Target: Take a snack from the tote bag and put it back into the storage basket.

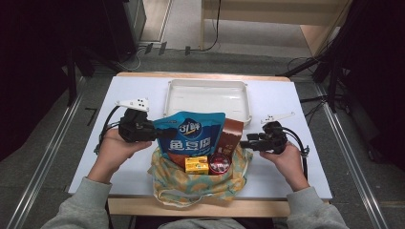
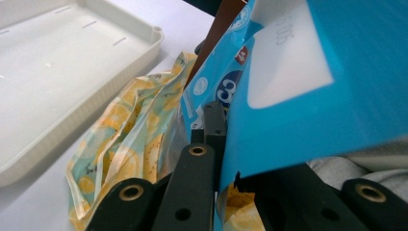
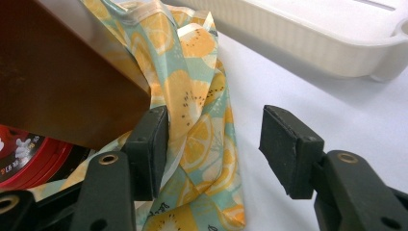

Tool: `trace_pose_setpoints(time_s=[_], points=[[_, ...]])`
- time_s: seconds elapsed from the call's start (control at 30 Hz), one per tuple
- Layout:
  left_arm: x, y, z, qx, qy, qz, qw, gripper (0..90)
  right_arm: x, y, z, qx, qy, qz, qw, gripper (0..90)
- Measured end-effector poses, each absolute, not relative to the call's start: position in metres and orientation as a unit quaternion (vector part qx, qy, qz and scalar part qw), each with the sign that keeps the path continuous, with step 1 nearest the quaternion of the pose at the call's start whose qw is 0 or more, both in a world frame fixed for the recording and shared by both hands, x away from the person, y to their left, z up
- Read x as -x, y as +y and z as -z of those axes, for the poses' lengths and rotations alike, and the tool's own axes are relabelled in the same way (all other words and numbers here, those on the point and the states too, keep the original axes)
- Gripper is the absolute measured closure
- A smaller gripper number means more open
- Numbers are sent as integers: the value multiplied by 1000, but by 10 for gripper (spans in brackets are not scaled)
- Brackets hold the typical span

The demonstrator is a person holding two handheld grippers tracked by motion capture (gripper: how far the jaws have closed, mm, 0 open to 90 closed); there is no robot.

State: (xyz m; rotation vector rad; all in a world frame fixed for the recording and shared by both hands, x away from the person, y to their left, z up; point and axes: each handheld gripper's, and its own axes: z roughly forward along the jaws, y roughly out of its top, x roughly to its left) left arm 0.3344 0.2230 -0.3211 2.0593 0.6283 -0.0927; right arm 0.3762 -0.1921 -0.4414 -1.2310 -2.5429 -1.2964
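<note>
Now, at centre frame, our left gripper [image 1: 160, 132] has its jaws pinching the blue foil snack pouch [image 1: 191, 136] in the lemon-print cloth bag [image 1: 200, 183]; we lift straight, right gripper [image 1: 246, 143] jaws spread beside the rim.

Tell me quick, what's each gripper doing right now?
Left gripper: closed on the blue snack bag.
Right gripper: open, holding nothing, jaws beside the fruit-print bag.

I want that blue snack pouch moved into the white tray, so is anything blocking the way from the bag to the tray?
Nothing visible does: the left gripper is shut on the blue pouch, and the white tray lies open just beyond the fruit-print bag.
</note>
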Motion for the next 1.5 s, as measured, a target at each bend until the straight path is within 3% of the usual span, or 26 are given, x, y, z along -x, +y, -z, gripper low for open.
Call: trace_pose_setpoints(time_s=[0.63,1.5], points=[[-338,217,304,-818,269,24,508,900,-377,-193,442,399,-817,416,22,447],[-347,210,244,-816,267,-2,513,900,-378,-192,444,400,-817,414,26,438]])
